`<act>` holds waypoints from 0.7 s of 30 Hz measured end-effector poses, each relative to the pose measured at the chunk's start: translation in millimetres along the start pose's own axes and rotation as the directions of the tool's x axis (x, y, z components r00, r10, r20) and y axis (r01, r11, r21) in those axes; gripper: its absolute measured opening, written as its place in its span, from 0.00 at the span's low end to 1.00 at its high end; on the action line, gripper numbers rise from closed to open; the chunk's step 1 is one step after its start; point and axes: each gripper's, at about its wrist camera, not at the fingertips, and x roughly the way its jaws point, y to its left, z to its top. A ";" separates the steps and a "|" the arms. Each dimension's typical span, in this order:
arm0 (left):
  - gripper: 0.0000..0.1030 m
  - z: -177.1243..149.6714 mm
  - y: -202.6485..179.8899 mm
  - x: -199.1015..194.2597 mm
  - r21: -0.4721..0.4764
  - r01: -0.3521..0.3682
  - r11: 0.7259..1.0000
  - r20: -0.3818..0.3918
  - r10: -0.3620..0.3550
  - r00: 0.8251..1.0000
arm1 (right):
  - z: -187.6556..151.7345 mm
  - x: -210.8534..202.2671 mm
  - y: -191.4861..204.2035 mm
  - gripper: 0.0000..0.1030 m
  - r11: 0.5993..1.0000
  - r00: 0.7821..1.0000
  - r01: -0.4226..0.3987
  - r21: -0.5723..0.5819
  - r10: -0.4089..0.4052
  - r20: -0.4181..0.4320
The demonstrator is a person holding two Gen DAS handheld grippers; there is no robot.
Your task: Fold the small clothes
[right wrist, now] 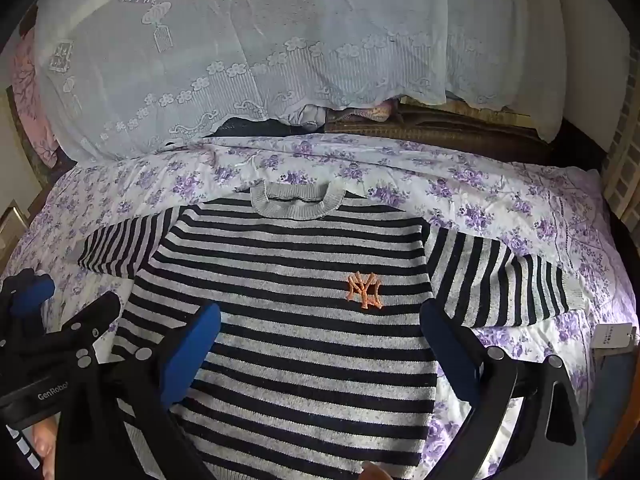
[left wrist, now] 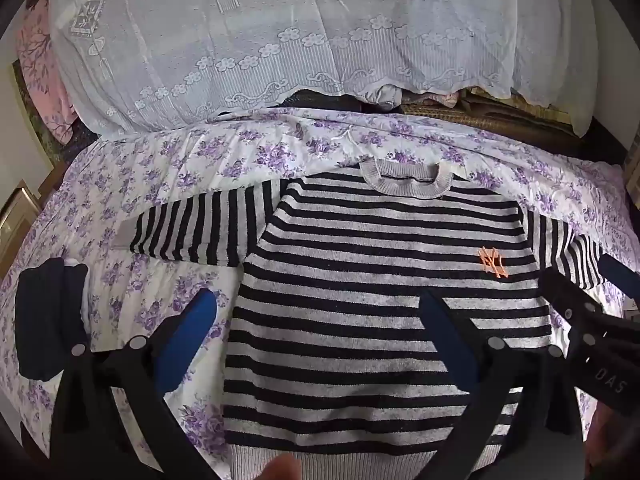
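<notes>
We see the striped sweater [left wrist: 360,300] lying flat and face up on the bed's floral sheet [left wrist: 160,168], collar toward the lace-covered pile [left wrist: 280,40] and both sleeves spread out sideways. Our left gripper [left wrist: 320,320] and right gripper [right wrist: 320,332] hover over its lower body, jaws spread wide and holding nothing.

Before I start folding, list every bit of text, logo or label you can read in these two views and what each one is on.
"NY", an orange embroidered monogram on the chest of the black-and-grey striped knit sweater.
"GenRobot" (cut off at the edge), on the body of the left tool, seen from the right wrist.
"DAS", on the body of the right tool, seen from the left wrist.
White paper tag on the purple-flowered bedsheet: print too small to read.
</notes>
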 end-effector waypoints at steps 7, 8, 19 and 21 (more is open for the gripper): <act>0.96 -0.1 0.4 -1.0 0.003 -0.003 1.000 0.002 0.003 1.000 | -1.3 -1.7 1.3 0.97 1.000 1.000 0.004 -0.004 -0.004 0.010; 0.96 -0.2 0.7 -1.5 0.004 -0.004 1.000 0.003 0.004 1.000 | -1.4 -2.0 1.5 0.97 1.000 1.000 0.005 -0.004 -0.004 0.010; 0.96 -0.1 1.7 -0.4 0.004 -0.006 1.000 -0.004 0.006 1.000 | -0.8 -3.1 2.3 0.97 1.000 1.000 0.002 -0.005 -0.002 0.010; 0.96 0.0 -0.4 0.1 0.007 -0.007 1.000 -0.003 0.007 1.000 | -0.8 -3.2 2.6 0.97 1.000 1.000 0.002 -0.004 -0.002 0.010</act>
